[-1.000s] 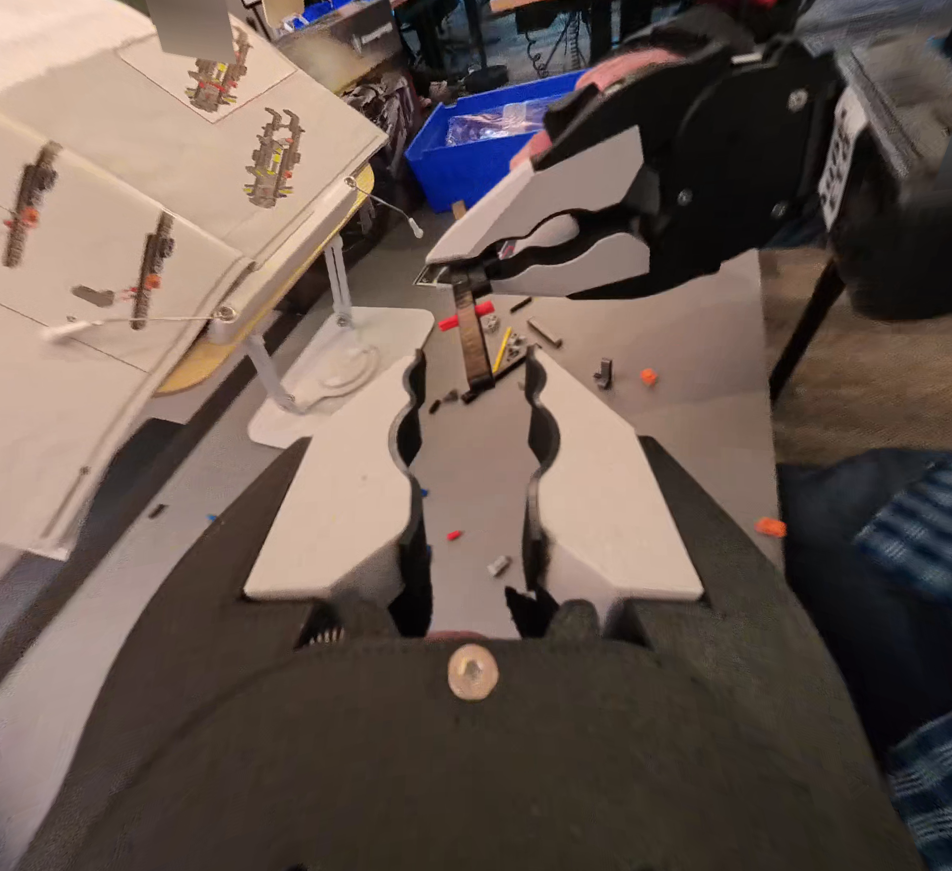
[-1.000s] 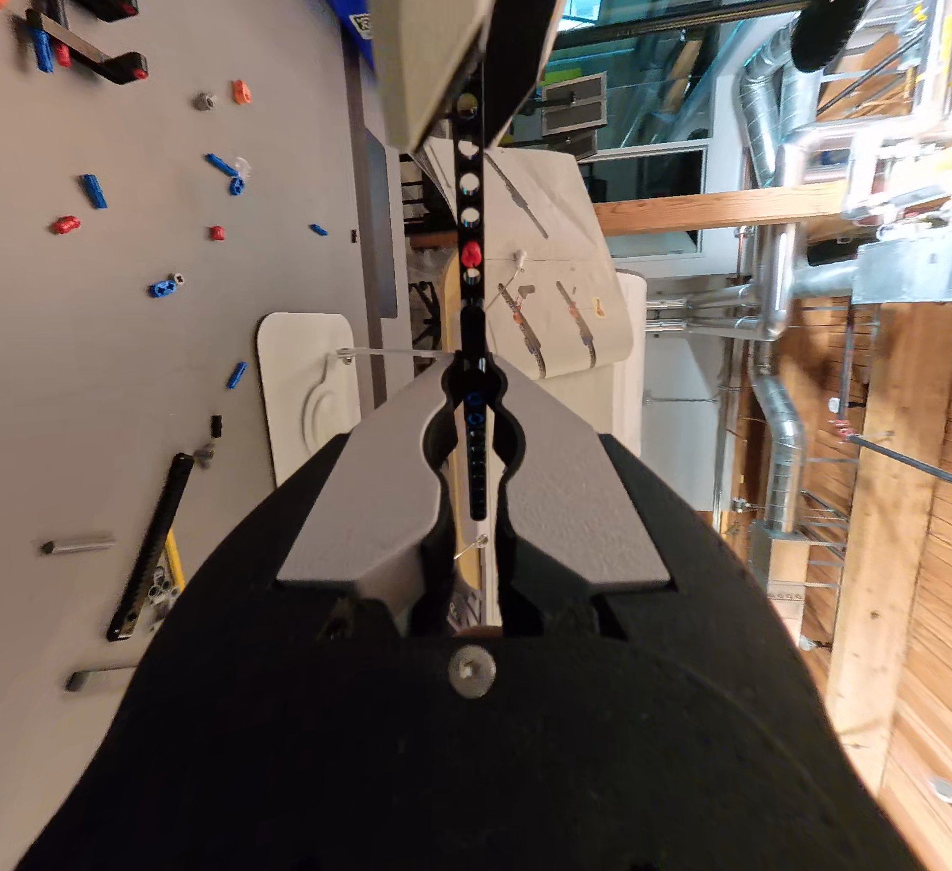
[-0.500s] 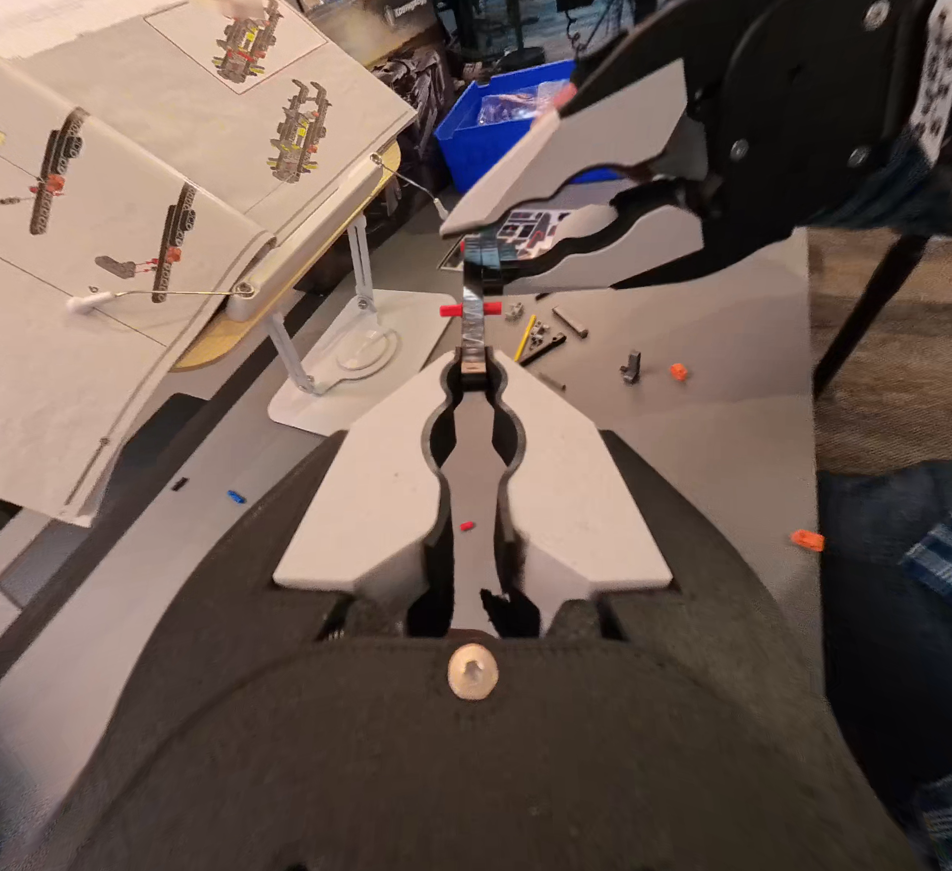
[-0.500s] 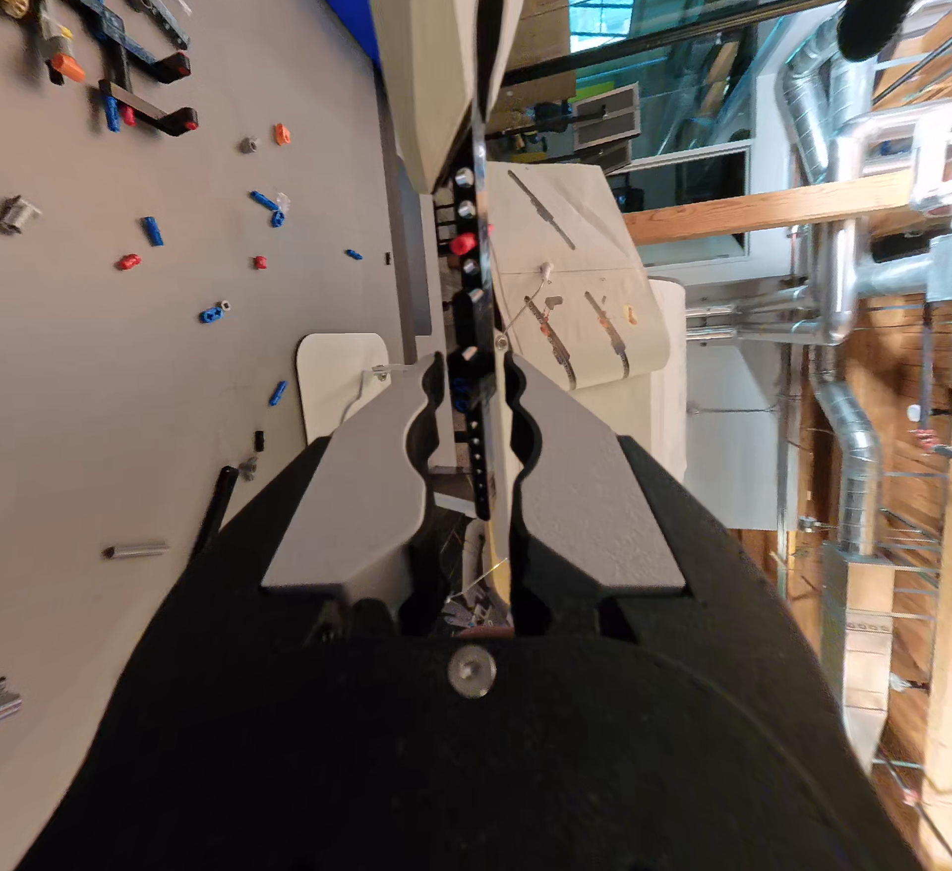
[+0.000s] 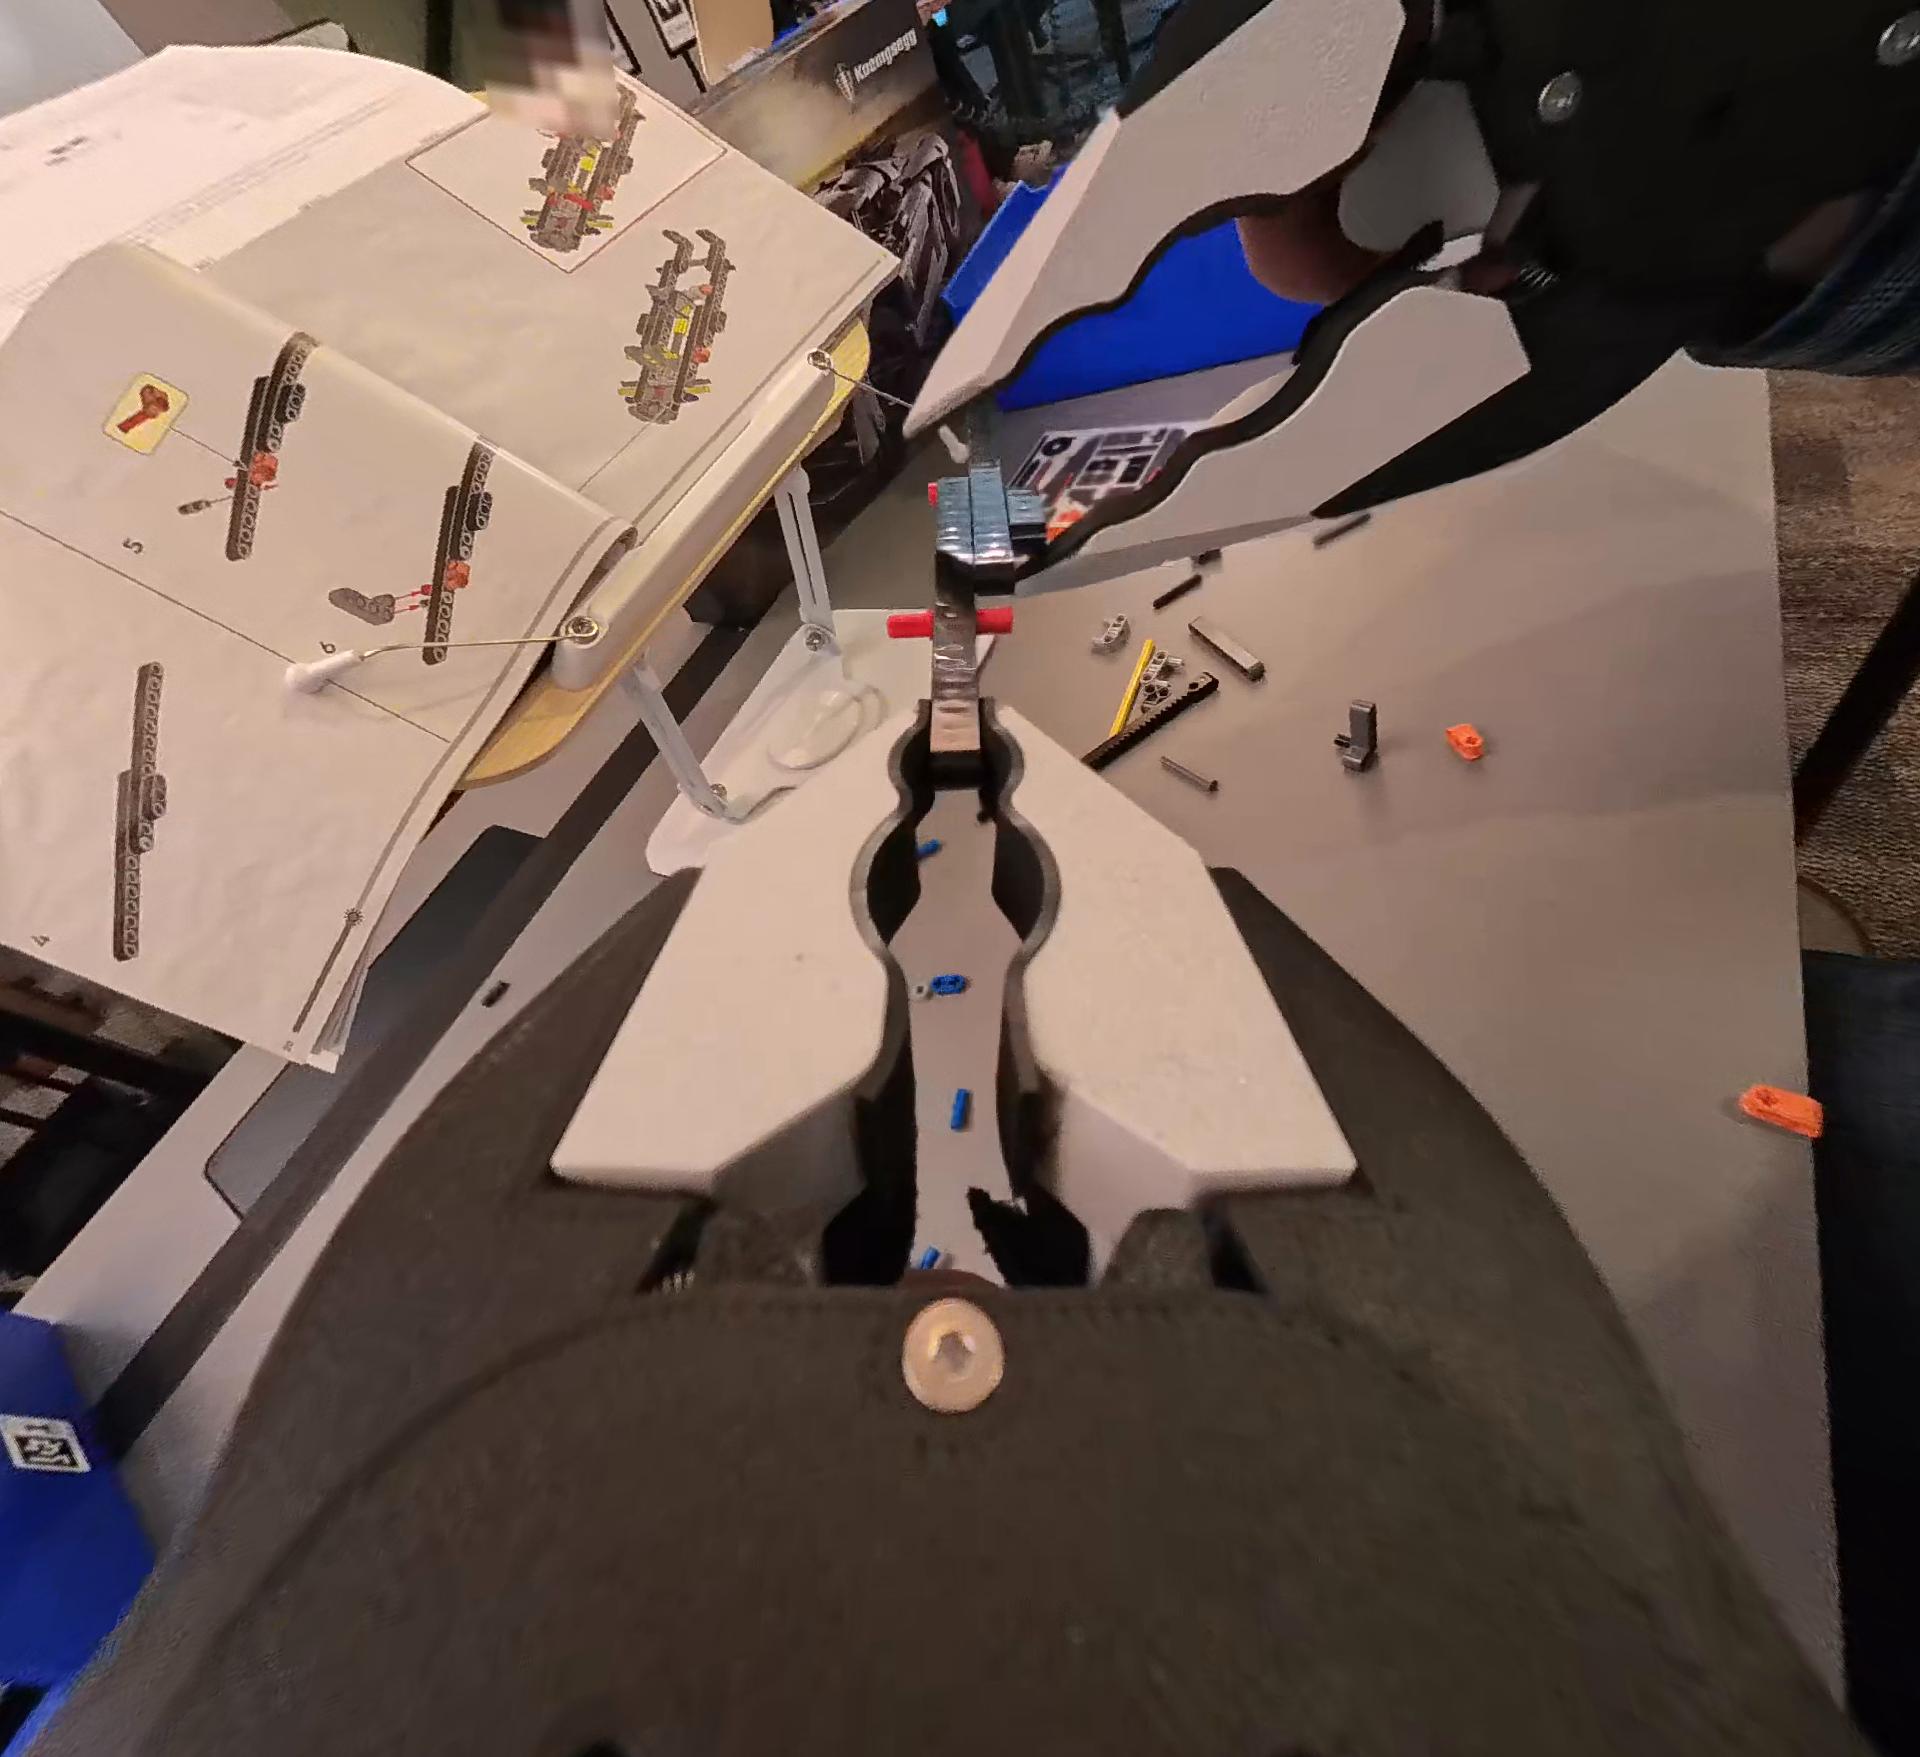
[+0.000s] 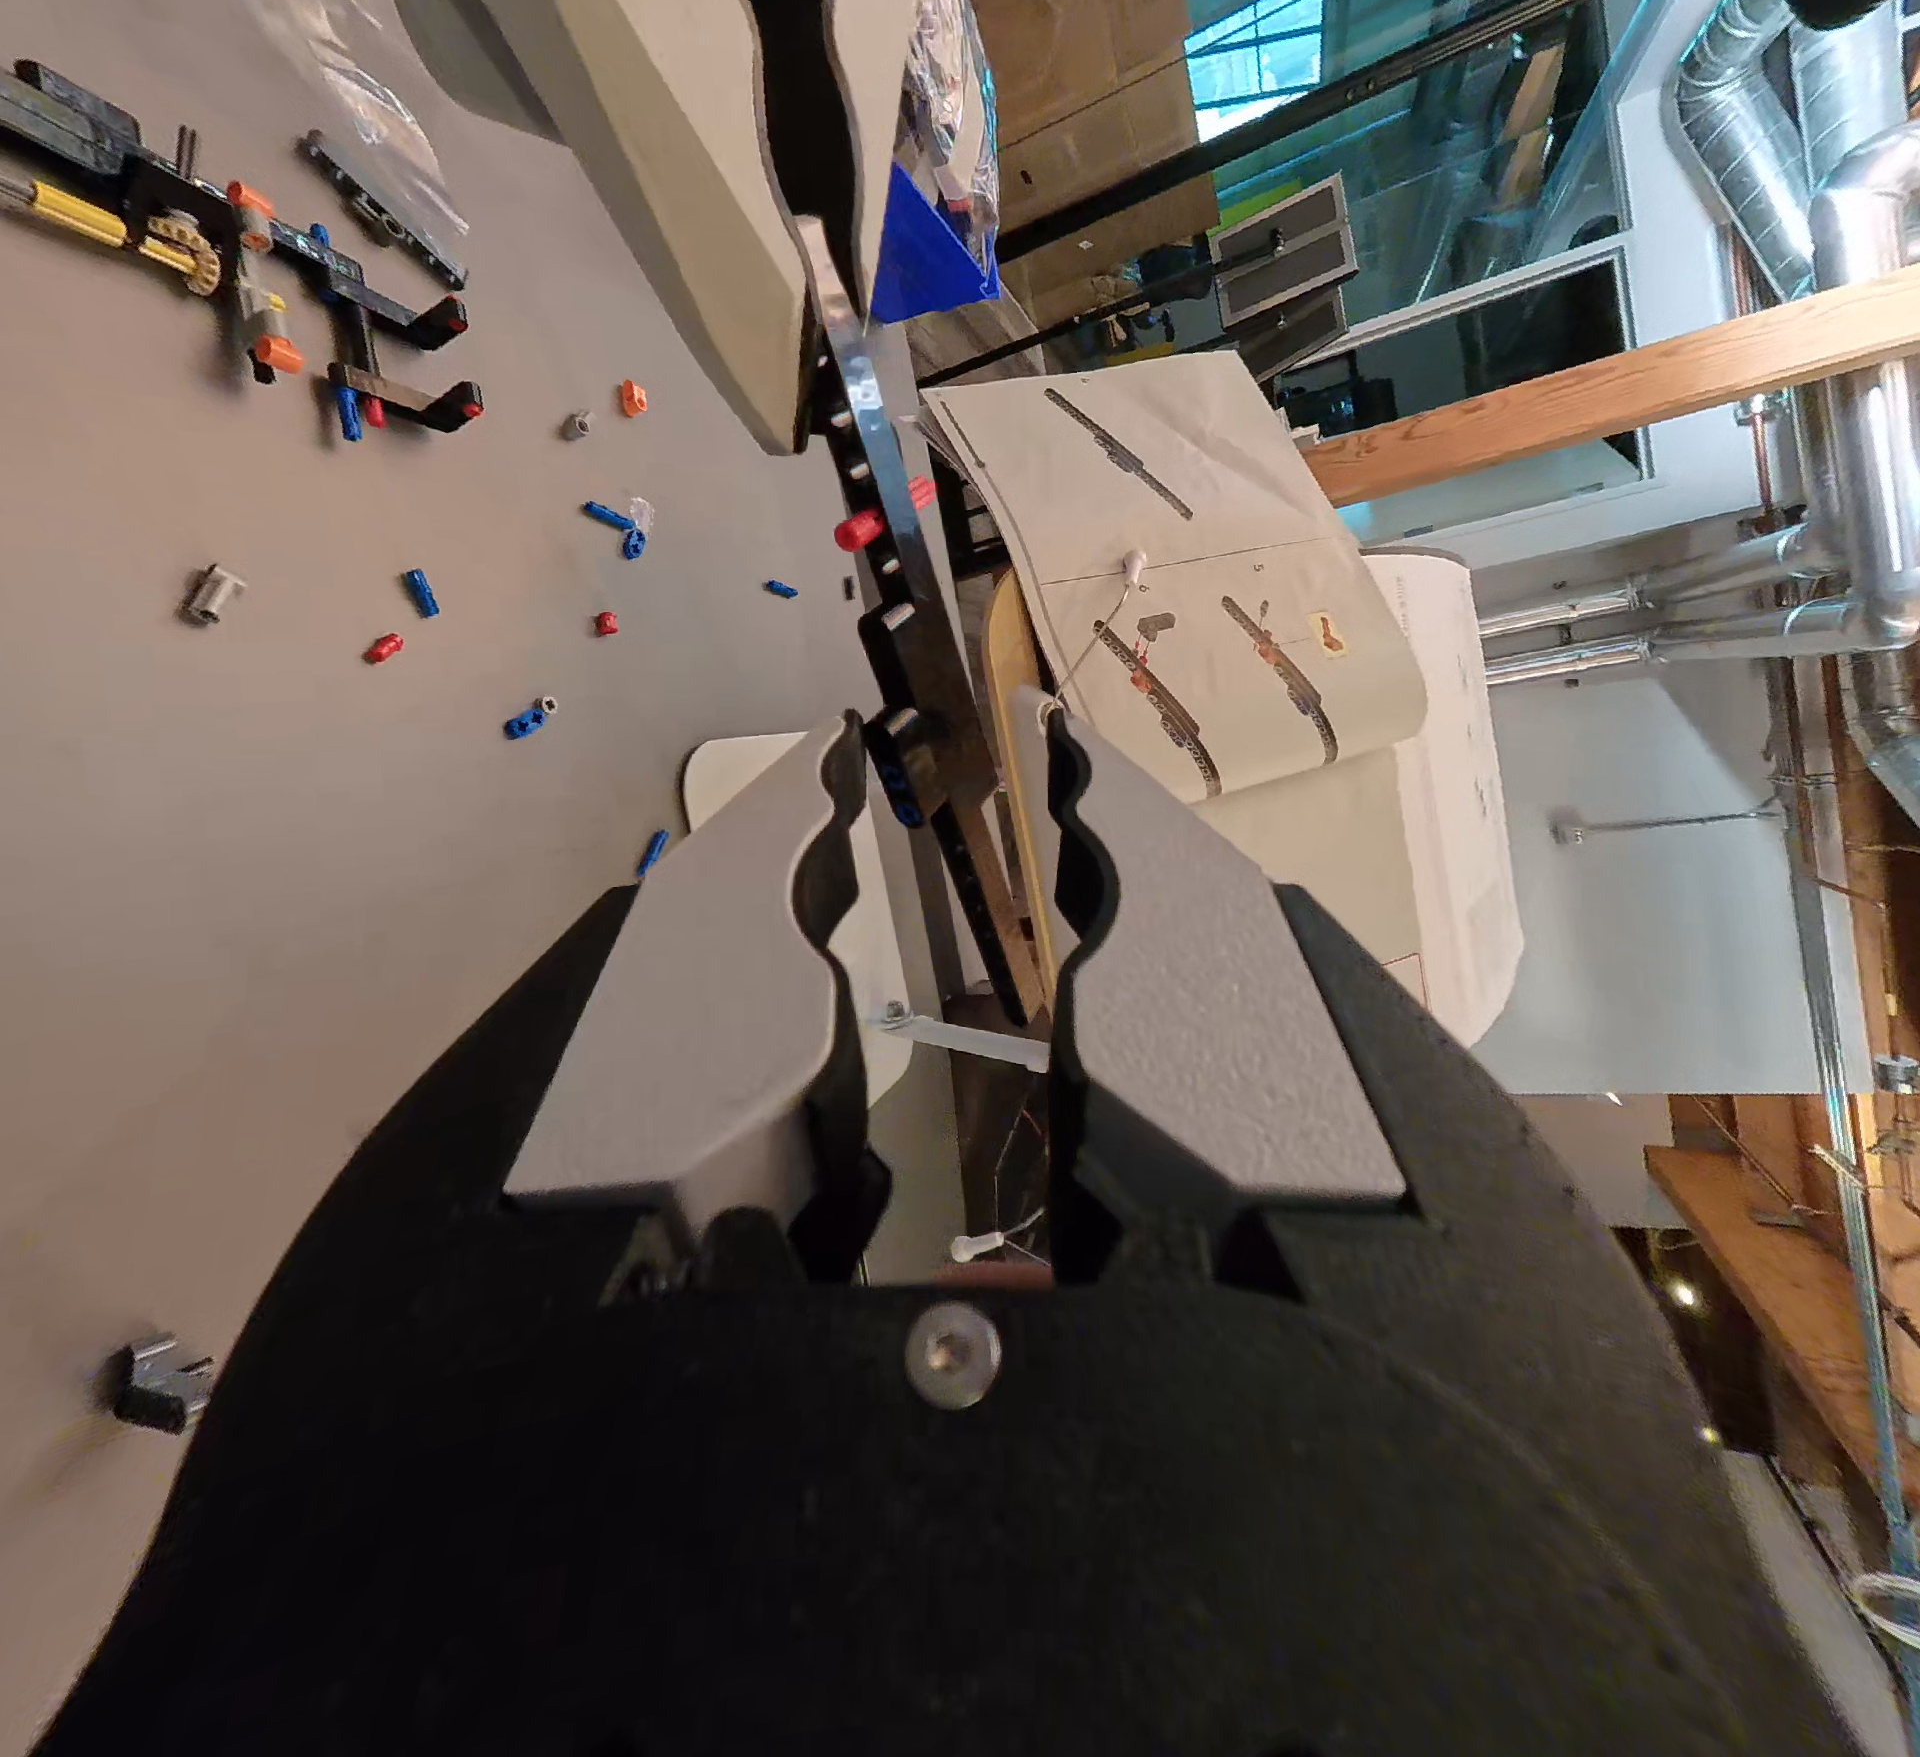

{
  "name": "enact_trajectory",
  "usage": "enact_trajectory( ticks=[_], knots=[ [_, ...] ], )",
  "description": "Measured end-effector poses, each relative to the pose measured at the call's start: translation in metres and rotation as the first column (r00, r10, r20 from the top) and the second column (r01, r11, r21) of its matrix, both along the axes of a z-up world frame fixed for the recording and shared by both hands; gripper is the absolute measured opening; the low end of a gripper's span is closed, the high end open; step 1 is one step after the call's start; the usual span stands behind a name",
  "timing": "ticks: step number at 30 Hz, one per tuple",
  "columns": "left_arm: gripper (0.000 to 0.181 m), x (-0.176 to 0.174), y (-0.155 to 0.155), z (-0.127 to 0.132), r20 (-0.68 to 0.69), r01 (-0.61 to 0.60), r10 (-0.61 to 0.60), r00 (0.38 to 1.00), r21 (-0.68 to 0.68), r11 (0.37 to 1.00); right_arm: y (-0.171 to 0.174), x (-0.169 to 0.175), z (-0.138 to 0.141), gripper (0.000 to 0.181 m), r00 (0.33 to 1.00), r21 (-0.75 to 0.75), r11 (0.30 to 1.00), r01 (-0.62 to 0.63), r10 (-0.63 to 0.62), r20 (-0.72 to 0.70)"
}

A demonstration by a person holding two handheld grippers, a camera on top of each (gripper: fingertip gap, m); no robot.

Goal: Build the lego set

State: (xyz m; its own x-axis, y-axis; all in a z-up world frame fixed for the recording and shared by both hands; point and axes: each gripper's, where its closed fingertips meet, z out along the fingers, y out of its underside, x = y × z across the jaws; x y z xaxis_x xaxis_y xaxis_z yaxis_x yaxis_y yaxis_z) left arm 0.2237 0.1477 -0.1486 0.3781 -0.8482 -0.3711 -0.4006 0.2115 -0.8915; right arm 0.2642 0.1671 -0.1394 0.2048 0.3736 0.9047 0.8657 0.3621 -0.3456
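Note:
A long black lego beam (image 5: pixel 954 658) with a red pin (image 5: pixel 907 626) through it is held in the air above the grey table (image 5: pixel 1455 928). My left gripper (image 5: pixel 956 733) is shut on the beam's near end. My right gripper (image 5: pixel 982 492) is open, with its jaws spread around the beam's far end. In the right wrist view the beam (image 6: pixel 914 668) with its red pin (image 6: pixel 857 528) runs between my right gripper's (image 6: pixel 951 731) open fingers, close to the left one. The left gripper (image 6: pixel 831 367) clamps it at the top.
The open instruction booklet (image 5: pixel 364 460) stands on a holder at the left. A partly built assembly (image 6: pixel 260 273) lies on the table with loose blue pins (image 6: pixel 421 590) and red ones. A black rack and a yellow axle (image 5: pixel 1153 715) and orange pieces (image 5: pixel 1779 1110) lie to the right. A blue bin (image 5: pixel 1091 357) stands behind. About 5 cm separates my left fingertips from my right. From either gripper's tips it is about 25 cm to the partly built assembly (image 6: pixel 260 273).
The left gripper closed on the free end of the beam. The right gripper, which was shut on the beam, opened and let it go.

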Motion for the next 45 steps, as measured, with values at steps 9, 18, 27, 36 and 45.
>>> enact_trajectory(
  ticks=[9,18,27,36,45],
  knots=[
    [0.005,0.004,-0.004,-0.003,-0.071,0.012,-0.005,0.997,0.11,0.994,-0.019,-0.013,0.0,0.034,0.988,-0.175,0.974,-0.14,0.125,-0.094],
    [0.005,0.008,-0.011,-0.007,-0.093,0.055,-0.044,0.995,0.123,0.991,-0.023,-0.024,-0.012,0.025,0.971,-0.347,0.909,-0.231,0.196,-0.134],
    [0.005,0.013,-0.019,-0.029,-0.116,0.106,-0.097,0.989,0.077,0.991,-0.029,-0.024,-0.04,0.019,0.969,-0.482,0.843,-0.24,0.18,-0.168],
    [0.005,0.017,-0.026,-0.056,-0.165,0.158,-0.152,0.974,0.024,0.987,-0.038,-0.021,-0.069,0.018,0.959,-0.631,0.725,-0.275,0.158,-0.236],
    [0.005,0.02,-0.028,-0.096,-0.181,0.168,-0.183,0.966,-0.096,0.981,-0.042,-0.017,-0.111,0.018,0.959,-0.747,0.605,-0.276,0.12,-0.257]
  ],
)
